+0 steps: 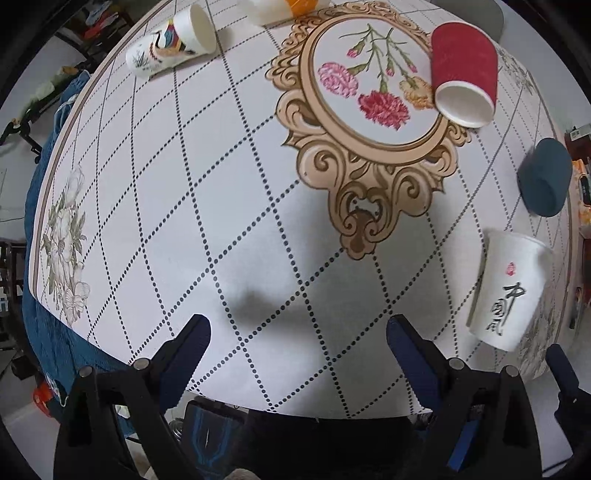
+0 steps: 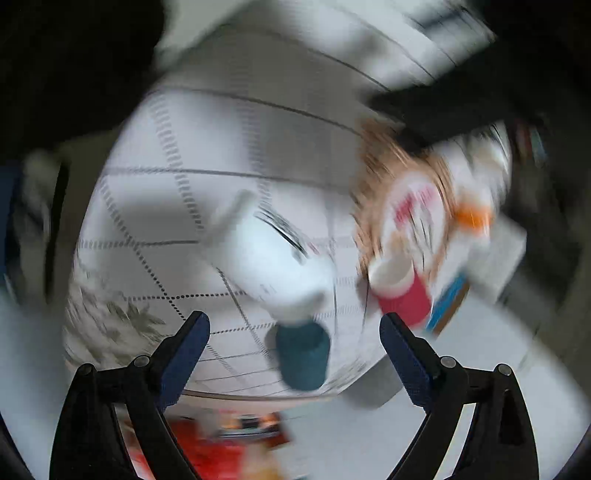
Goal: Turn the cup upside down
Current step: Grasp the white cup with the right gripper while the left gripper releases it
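Observation:
Several paper cups lie on their sides on the patterned tablecloth (image 1: 236,229). A white cup with black calligraphy (image 1: 508,291) lies at the right edge. A dark teal cup (image 1: 546,177) lies beyond it. A red cup (image 1: 463,72) lies on the flower medallion, mouth toward me. A cup with a colourful print (image 1: 170,42) lies at the far left. My left gripper (image 1: 297,347) is open and empty above the near table edge. The right wrist view is blurred: my right gripper (image 2: 293,343) is open and empty, with the teal cup (image 2: 303,356) between its fingers' line, the white cup (image 2: 273,258) and the red cup (image 2: 400,291) beyond.
A white and orange object (image 1: 284,9) lies at the far edge of the table. A blue cloth (image 1: 48,206) hangs below the table's left side. Part of the right gripper (image 1: 565,376) shows at the lower right. Red items (image 2: 221,446) lie on the floor below the table.

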